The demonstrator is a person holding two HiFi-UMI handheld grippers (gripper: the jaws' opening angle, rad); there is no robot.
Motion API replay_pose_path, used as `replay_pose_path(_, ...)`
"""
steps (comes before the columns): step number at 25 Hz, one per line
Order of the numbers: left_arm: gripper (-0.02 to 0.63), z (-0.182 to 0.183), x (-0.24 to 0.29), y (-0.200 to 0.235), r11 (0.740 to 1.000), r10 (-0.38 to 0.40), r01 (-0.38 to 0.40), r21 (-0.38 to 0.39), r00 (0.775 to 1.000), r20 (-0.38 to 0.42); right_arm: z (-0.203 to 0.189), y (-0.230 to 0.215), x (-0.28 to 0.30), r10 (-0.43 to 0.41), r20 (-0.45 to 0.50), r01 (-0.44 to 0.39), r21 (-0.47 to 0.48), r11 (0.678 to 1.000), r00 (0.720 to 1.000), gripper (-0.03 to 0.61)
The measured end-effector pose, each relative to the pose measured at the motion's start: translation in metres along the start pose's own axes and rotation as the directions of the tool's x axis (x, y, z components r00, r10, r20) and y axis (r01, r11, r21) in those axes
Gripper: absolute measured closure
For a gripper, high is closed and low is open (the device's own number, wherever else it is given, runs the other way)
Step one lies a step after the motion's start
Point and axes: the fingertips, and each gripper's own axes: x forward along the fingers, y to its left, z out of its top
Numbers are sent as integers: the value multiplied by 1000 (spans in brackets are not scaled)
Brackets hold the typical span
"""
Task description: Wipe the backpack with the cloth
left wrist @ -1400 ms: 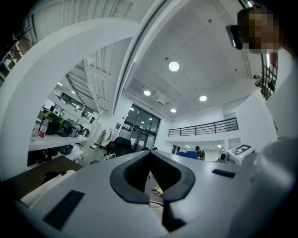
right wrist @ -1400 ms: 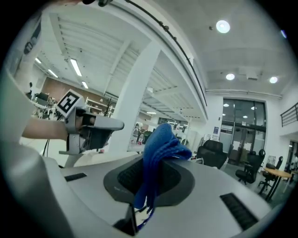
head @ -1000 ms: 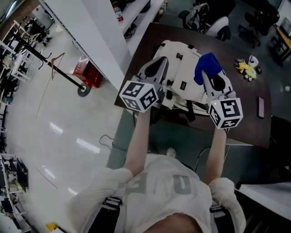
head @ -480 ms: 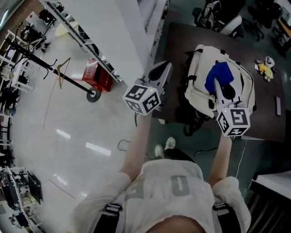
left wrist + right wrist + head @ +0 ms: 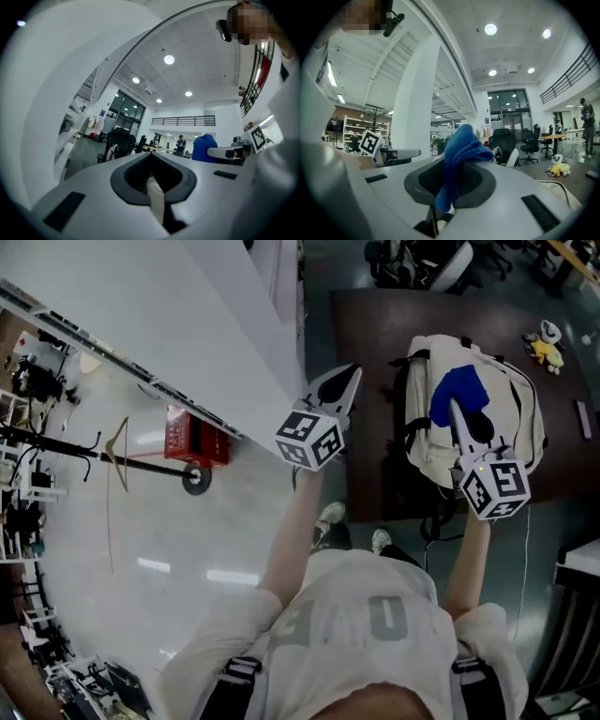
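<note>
My left claw [image 5: 343,382] is nearest the change. Its jaws are pressed together with nothing between them. A second ago it lay against the left side of the backpack; now it has pulled away and hangs at the desk's left edge, well apart from the bag. So I am no longer bracing the bag on that side.

My right claw [image 5: 454,407] is clamped on the blue cloth [image 5: 456,388], which stands out of the jaws in a bunched fold. This claw has stayed where it was, over the upper middle of the backpack [image 5: 424,442]. From above I cannot tell whether the cloth is pressing on the fabric or hovering just over it.

The cream backpack lies flat on the dark desk [image 5: 375,334], its black straps trailing toward the near edge by my feet.

I judge that the wiping is now left to the right claw alone. With nothing holding it, a soft bag like this may slide or ruck up under the cloth, so strokes toward the desk's middle seem safer than strokes toward the edge.

Farther off, a small yellow toy [image 5: 546,338] sits at the desk's far right corner, clear of all this.
</note>
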Motion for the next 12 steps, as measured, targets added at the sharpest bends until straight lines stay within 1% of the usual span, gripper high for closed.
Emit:
replay_pose_path(3, 610, -13, 23, 18, 991, -124, 123, -47, 992, -23, 0, -2, 13, -129, 8, 129, 19, 991, 992, 537)
replay_pose_path(6, 611, -26, 41, 20, 975, -222, 219, -41, 972, -76, 0, 3, 16, -219, 0, 219, 12, 976, 976, 536)
replay_pose_path(7, 609, -30, 46, 18, 967, -255, 253, -36, 962, -102, 1, 8, 15, -231, 9, 231, 9, 973, 973, 537)
replay_pose_path(9, 609, -41, 49, 14, 953, -301, 300, -29, 942, -150, 1, 28, 9, -221, 30, 221, -4, 975, 975, 536)
replay_pose_path(11, 609, -52, 54, 17, 948, -315, 317, -23, 930, -190, -1, 44, 3, -210, 41, 210, -10, 978, 977, 536)
replay_pose_path(12, 608, -57, 59, 18, 946, -321, 323, -24, 925, -205, -1, 46, 0, -217, 47, 218, -3, 976, 975, 537)
